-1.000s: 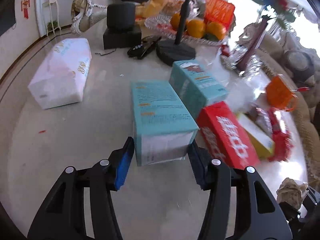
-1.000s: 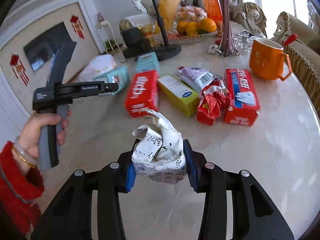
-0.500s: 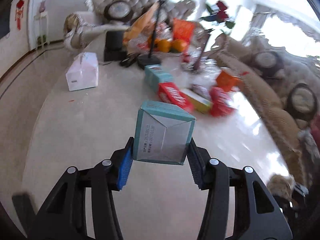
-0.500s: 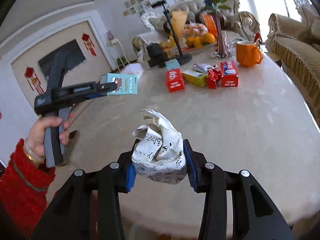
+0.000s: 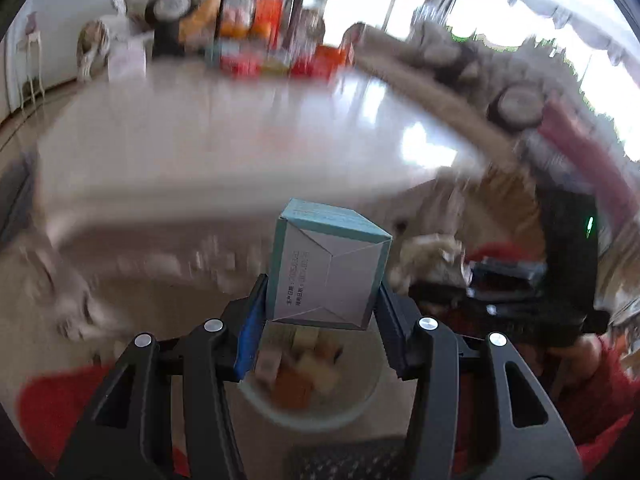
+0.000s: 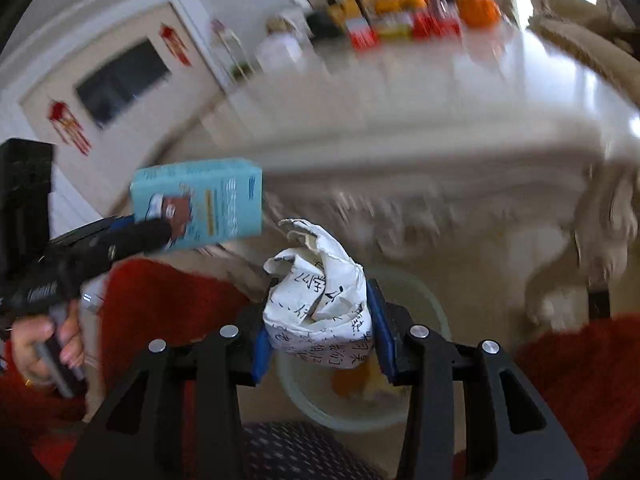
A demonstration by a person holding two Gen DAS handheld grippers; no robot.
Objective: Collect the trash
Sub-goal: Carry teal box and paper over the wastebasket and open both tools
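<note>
Moved: both grippers off table — now over pale round plastic bin (image 5: 352, 412) w/ trash inside
L gripper (image 5: 320, 320): clamped on teal cardboard box (image 5: 326, 276)
R gripper (image 6: 318, 332): clamped on crumpled printed paper wad (image 6: 320, 304) — drop looks next

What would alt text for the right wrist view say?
The right gripper holds a crumpled paper wad printed with characters over a pale bin by the table's edge. To the left, a hand holds the left gripper clamping a teal box.
</note>
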